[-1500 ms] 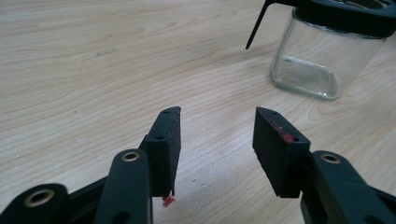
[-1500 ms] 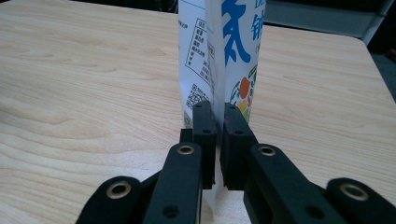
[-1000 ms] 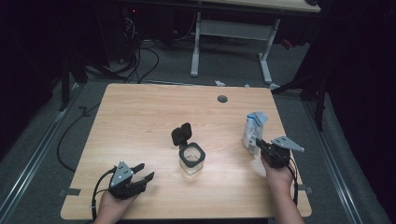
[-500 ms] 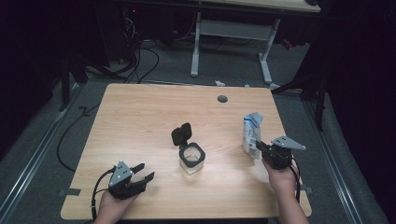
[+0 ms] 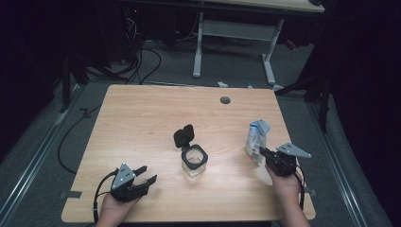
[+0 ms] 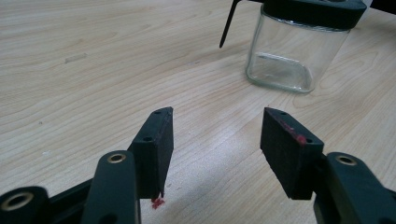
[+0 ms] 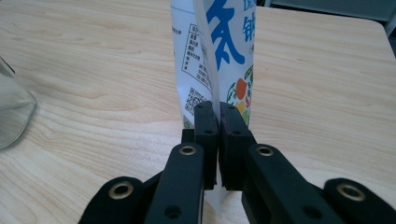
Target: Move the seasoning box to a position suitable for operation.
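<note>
A white pouch with blue print [image 5: 257, 136] stands upright at the table's right side. My right gripper [image 5: 261, 154] is shut on its near edge. In the right gripper view the pouch [image 7: 224, 46] rises straight ahead, and its thin side seam is pinched between the closed jaws of the right gripper [image 7: 217, 109]. A square glass jar [image 5: 194, 161] with a black rim stands mid-table, its black flip lid [image 5: 183, 135] swung open behind it. My left gripper [image 5: 145, 174] rests at the front left, open and empty. In the left gripper view the left gripper [image 6: 217, 130] points toward the jar [image 6: 299, 46].
The wooden table [image 5: 142, 113] has a round cable hole [image 5: 225, 100] near its far edge. Beyond it stands another desk's white frame [image 5: 198, 47], with cables on the dark floor. The jar's glass corner [image 7: 11, 116] shows at the left of the right gripper view.
The right hand and the pouch have shifted slightly toward the table's near edge. The left gripper and the jar have stayed put.
</note>
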Demonstrator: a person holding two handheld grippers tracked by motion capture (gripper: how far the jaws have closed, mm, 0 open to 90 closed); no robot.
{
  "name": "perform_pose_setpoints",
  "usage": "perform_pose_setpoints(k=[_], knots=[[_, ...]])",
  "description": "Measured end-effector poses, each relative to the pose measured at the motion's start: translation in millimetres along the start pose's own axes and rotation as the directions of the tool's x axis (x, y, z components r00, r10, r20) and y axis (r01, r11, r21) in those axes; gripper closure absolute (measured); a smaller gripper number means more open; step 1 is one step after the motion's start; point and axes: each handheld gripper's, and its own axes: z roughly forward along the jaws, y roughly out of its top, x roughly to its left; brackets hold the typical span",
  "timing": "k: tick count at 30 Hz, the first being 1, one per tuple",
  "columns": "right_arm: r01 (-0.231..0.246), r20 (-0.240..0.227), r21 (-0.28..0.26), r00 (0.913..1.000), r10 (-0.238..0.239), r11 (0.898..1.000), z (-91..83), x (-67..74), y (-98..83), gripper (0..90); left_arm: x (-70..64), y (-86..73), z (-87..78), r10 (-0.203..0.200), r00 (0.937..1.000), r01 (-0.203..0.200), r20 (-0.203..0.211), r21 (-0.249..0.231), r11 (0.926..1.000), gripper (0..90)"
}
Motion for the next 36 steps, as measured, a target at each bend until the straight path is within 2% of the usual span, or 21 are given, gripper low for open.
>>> perform_pose_setpoints(k=[4,8,13,18,20,22,30,36], knots=[[-0.023,0.009,-0.017,0.9997,0.023,1.0,-0.3,-2.9,-6.0,86.7,-0.6,0.1,0.6,-0.001,1.0,0.001,-0.001,0.002,1.0,44.6],[-0.025,0.015,-0.025,0.9996,0.025,0.999,1.3,-2.9,-5.8,84.5,-1.0,0.2,0.6,0.001,1.0,-0.001,-0.001,0.005,1.0,44.6],[-0.051,0.015,-0.042,0.9986,0.051,0.998,5.1,-2.5,-4.9,78.6,-0.1,0.0,0.2,-0.004,1.0,0.004,-0.002,0.003,1.0,44.6],[-0.057,0.017,-0.047,0.9982,0.058,0.997,8.0,-3.3,-4.7,77.6,-0.2,-0.1,0.2,-0.004,1.0,0.004,-0.001,0.005,1.0,44.6],[-0.07,0.013,-0.049,0.9974,0.071,0.996,9.5,-3.4,-4.9,78.9,0.2,-0.2,0.1,-0.005,1.0,0.005,-0.002,0.005,1.0,44.6],[-0.065,0.01,-0.052,0.9978,0.065,0.997,9.6,-3.6,-4.8,86.2,0.3,-0.2,0.0,-0.006,1.0,0.006,-0.002,0.004,1.0,44.6],[-0.046,0.019,-0.032,0.9988,0.046,0.998,10.9,-2.9,-0.4,87.6,0.1,-0.2,0.2,-0.004,1.0,0.004,-0.002,0.006,1.0,44.6],[-0.036,0.05,-0.02,0.9981,0.037,0.999,10.9,2.6,1.8,87.4,0.5,-0.6,0.6,-0.007,1.0,0.007,0.0,0.005,1.0,44.6]])
